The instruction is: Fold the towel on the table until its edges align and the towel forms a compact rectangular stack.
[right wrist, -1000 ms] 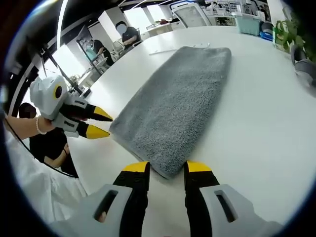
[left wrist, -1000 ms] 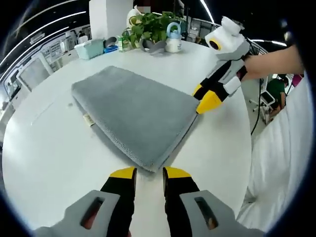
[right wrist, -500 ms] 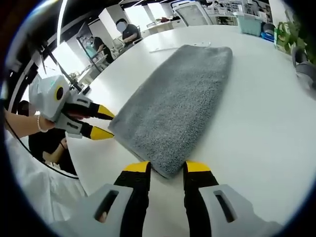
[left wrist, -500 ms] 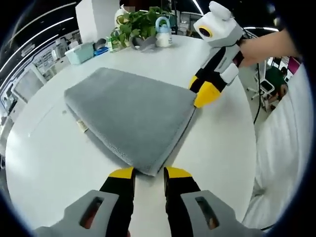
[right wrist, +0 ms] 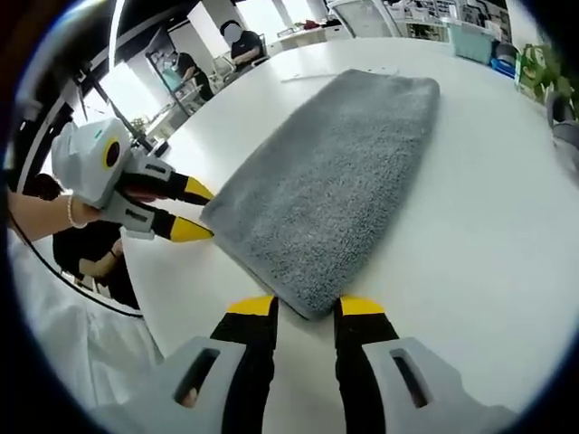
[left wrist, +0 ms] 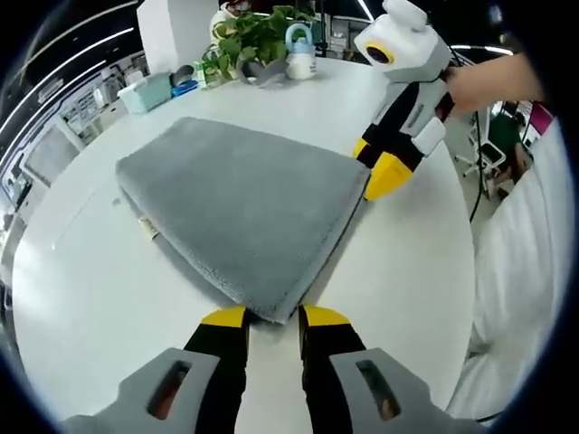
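2 grippers (left wrist: 271, 316) (right wrist: 305, 306) parted at folded towel's (left wrist: 240, 203) near corners.

potted plant (left wrist: 258, 36) | teal box (left wrist: 149, 91) | blue-handled bottle (left wrist: 300, 56) | seated people (right wrist: 213, 54)

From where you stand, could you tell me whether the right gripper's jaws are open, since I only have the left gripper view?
Observer: Yes. In the right gripper view, the right gripper has its jaws apart, with the towel's near corner between their tips.
Operator: And my left gripper from that side?
Observer: The left gripper is open too, tips at the towel's neighbouring corner.
Operator: Anything behind it?
Observer: People sit beyond the table's far edge.
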Tool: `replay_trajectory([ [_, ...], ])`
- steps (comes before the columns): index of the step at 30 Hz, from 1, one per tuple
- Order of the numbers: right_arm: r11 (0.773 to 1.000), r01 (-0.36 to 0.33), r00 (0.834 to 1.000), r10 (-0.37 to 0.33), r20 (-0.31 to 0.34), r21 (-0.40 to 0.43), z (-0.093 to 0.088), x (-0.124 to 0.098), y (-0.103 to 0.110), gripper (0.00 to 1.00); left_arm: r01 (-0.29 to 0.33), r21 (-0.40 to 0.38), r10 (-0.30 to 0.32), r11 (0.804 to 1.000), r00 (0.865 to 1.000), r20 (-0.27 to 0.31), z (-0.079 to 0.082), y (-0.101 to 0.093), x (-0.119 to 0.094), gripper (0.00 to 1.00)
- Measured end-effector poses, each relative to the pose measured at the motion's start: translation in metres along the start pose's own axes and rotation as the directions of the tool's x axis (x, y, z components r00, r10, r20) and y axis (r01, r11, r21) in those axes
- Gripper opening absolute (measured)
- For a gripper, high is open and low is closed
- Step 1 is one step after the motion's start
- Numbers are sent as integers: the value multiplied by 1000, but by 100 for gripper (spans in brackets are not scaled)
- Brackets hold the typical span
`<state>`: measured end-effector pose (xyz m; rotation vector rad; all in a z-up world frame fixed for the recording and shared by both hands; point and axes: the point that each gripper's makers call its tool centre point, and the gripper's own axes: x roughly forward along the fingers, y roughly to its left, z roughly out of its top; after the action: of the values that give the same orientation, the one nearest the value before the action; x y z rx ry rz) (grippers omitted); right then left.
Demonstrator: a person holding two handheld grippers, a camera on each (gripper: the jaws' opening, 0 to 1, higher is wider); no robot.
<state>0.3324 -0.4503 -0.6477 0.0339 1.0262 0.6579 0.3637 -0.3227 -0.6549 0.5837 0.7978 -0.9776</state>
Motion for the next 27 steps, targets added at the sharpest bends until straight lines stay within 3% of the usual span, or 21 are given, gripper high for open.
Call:
replay_trajectory([
  [6,1000,1,1000,-2,18,11,3,-7,-1,23,-41,43,40,998,999,30,3,2,-9,22],
  [9,999,-4,1000,4,25,32,5,-10,-1,23,-91,103,84,990,994,68,12,6,-20,23],
  [11,1000,3,999,-4,32,27,7,-15,-1,24,-94,161,81,982,993,84,17,4,-23,23],
  [14,1000,8,998,-7,64,-12,15,-25,2,26,-77,195,60,978,994,91,19,-4,-24,22],
  [16,998,-17,996,23,88,-65,21,-29,9,28,-51,204,39,978,997,63,13,-7,-19,22],
  [21,976,-71,997,78,24,-208,22,-19,20,30,-19,218,11,976,999,37,7,-7,-6,22],
  [27,966,-82,997,83,-7,-243,25,-3,15,28,14,251,-19,968,1000,17,6,-4,-1,20],
])
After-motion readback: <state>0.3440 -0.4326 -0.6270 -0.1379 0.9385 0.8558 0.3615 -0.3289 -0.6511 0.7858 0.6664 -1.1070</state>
